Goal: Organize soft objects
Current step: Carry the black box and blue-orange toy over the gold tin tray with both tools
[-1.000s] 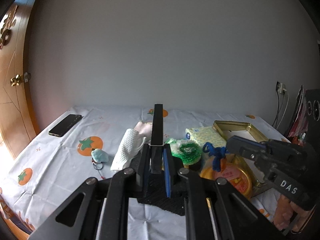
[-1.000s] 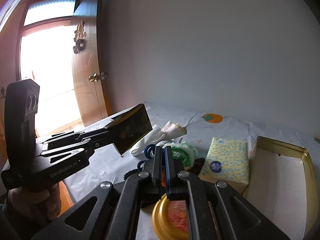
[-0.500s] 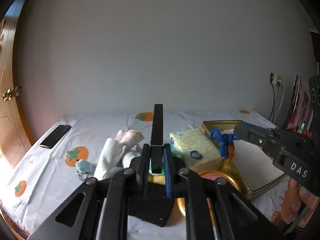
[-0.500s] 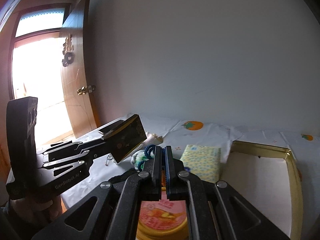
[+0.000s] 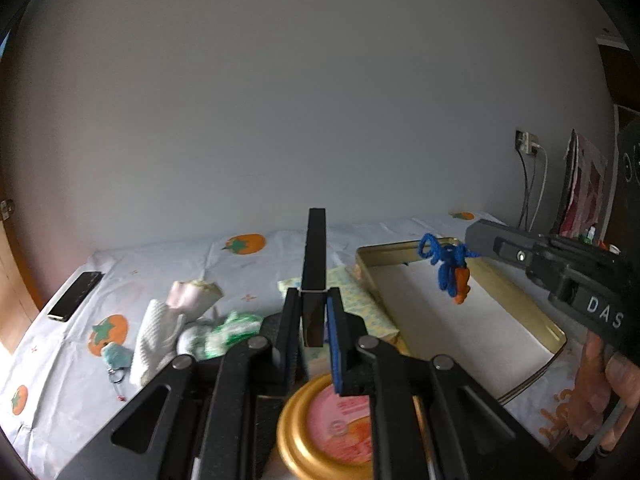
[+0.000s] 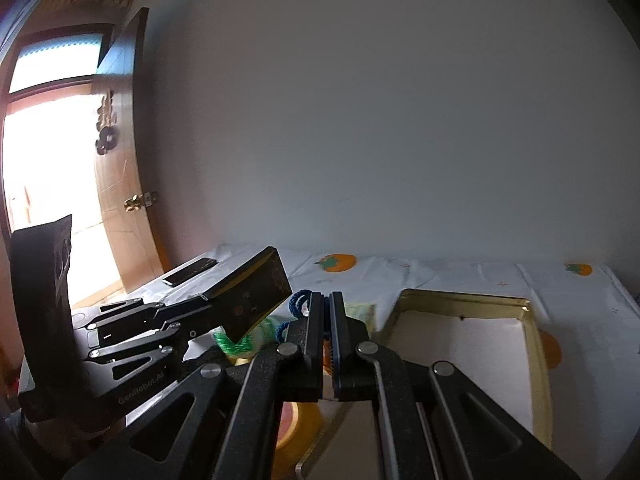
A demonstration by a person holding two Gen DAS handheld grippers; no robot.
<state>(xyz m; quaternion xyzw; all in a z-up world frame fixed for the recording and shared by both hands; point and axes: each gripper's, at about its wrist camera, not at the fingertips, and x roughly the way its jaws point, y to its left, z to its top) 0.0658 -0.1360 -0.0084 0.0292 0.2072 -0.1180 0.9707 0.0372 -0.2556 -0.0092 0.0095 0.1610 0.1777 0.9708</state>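
My left gripper is shut on a flat black box lid, held edge-up above the table; the lid also shows in the right wrist view. My right gripper is shut on a blue yarn toy with an orange carrot, which hangs over the open gold tin. The tin also shows in the right wrist view. A white knit glove, a green-and-white knit piece, a small teal plush keyring and a yellow tissue pack lie on the table.
A round gold tin with a pink lid sits right below my left gripper. A black phone lies at the far left of the tomato-print tablecloth. A wooden door stands at the left. Cables hang from a wall socket.
My right gripper has carried the blue yarn toy to the right and up, from above the round tin to over the open gold tin. My left gripper with the lid shifted right.
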